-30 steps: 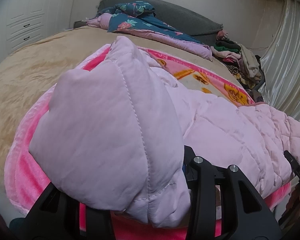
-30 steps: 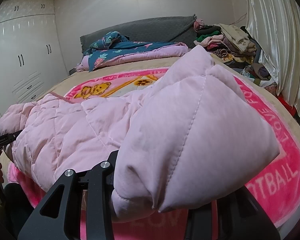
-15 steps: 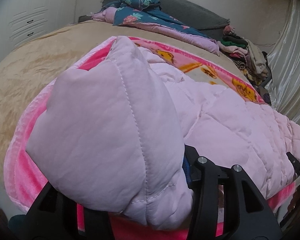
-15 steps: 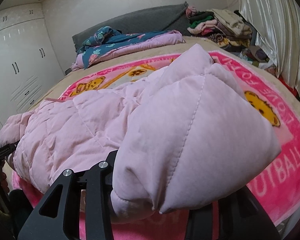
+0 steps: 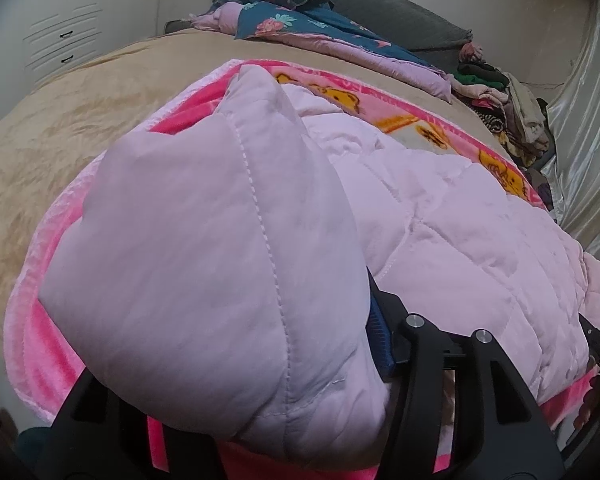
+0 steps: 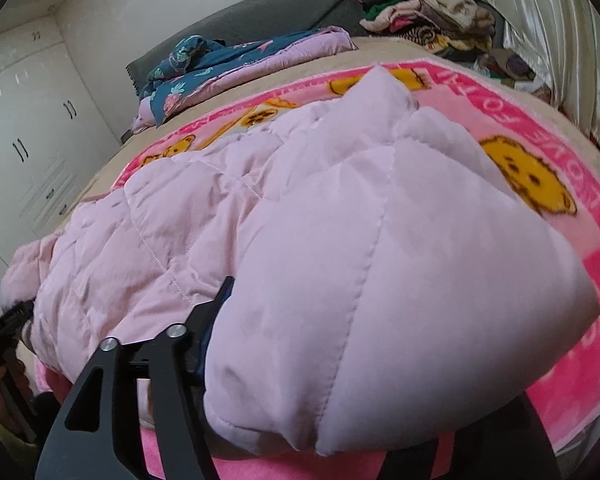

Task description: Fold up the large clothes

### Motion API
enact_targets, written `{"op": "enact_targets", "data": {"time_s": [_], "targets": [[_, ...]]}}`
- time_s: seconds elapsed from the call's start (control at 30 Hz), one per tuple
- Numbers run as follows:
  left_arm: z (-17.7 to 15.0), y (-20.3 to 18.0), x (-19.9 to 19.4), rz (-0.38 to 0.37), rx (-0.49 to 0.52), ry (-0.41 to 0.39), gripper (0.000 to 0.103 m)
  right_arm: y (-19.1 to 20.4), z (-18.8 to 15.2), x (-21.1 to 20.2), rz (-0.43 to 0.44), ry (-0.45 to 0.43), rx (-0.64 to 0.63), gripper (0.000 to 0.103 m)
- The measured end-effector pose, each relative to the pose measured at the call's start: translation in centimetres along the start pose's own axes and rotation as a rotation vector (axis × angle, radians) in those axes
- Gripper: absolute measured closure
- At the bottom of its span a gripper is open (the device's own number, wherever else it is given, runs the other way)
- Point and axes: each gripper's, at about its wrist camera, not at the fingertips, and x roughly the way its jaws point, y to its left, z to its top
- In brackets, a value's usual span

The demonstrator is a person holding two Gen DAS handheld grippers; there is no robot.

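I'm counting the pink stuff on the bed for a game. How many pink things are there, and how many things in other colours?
Pink: 2, the puffy jacket and the bear blanket under it.
Tan: 1, the bedspread.
Dark blue flowery, with a purple side: 1, the quilt.
Grey: 1, the headboard cover.
Mixed colours: 1, the clothes pile.
Total: 6.

Pink jacket (image 5: 228,264) hides jaws, both views — fingertips unseen.
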Motion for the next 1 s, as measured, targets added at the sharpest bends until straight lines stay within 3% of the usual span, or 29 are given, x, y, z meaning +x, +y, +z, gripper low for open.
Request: {"op": "enact_targets", "data": {"time_s": [0.13, 0.23, 0.5, 0.57, 0.87, 1.0], "targets": [[0.0, 0.4, -0.3, -0.013, -0.01, 0.018, 0.052, -0.2, -0.2, -0.8, 0.003, 0.015, 0.02, 0.026], [0.1, 0.7, -0.6, -0.015, -0.011, 0.032, 0.039, -0.4, -0.5, -1.6, 0.0, 0.015, 0.014, 0.023], [-0.3, 0.3, -2.4, -0.015, 0.016, 0.042, 0.024, -0.1, -1.4, -4.8, -0.019, 0.001, -0.019, 0.014], [-0.4, 0.0, -3.2, -0.018, 0.027, 0.038, 0.011, 0.0, -1.7, -5.9, -0.046, -0.017, -0.028, 0.009], [-0.4, -0.5, -6.3, -0.008, 0.041, 0.0, 0.01, 1.1, -1.2, -10.6, -0.078, -0.151, -0.086, 0.004], [-0.2, -1.2, -8.3, 0.013, 0.07, -0.066, 0.009, 2.5, -0.9, -12.5, -0.075, -0.202, -0.132, 0.004]]}}
